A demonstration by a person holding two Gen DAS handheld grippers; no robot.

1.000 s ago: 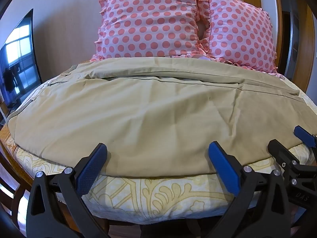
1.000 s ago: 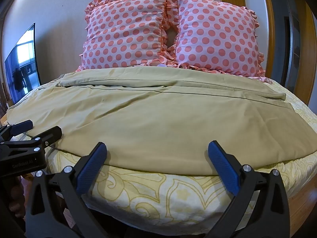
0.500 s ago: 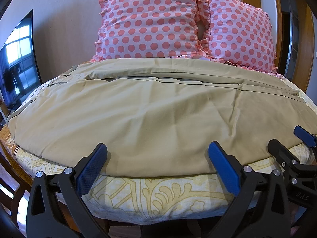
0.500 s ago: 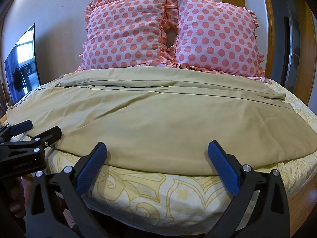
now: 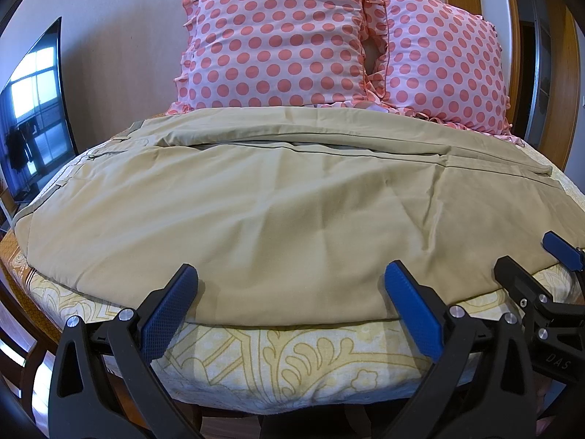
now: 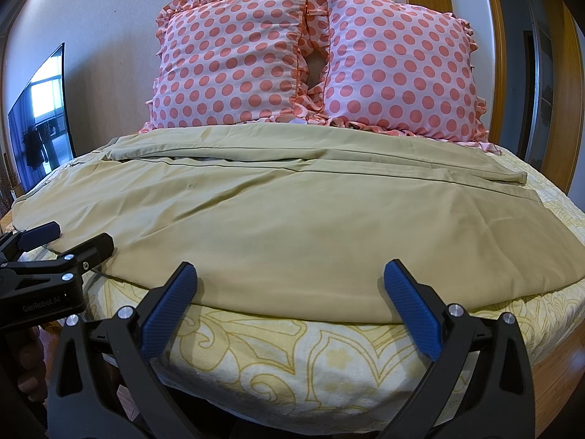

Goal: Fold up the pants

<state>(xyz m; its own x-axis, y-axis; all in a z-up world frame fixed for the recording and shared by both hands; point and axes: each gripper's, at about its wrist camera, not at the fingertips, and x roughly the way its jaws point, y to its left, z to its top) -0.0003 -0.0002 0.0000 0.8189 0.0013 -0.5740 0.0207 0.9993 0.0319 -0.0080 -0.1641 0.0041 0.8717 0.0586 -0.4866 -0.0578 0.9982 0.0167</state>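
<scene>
Khaki pants (image 5: 278, 197) lie spread flat across the bed, waistband at the left, leg ends at the right; they also show in the right wrist view (image 6: 292, 219). My left gripper (image 5: 289, 292) is open and empty, hovering at the near edge of the pants. My right gripper (image 6: 287, 289) is open and empty at the same near edge, further right. The right gripper shows at the right of the left wrist view (image 5: 530, 256), the left gripper at the left of the right wrist view (image 6: 65, 237).
The bed (image 5: 292, 358) has a yellow patterned sheet and a wooden frame. Two pink polka-dot pillows (image 6: 234, 62) (image 6: 398, 66) lean on the wall behind the pants. A dark TV screen (image 6: 40, 117) stands at the left. A wooden door frame (image 6: 570, 84) is at the right.
</scene>
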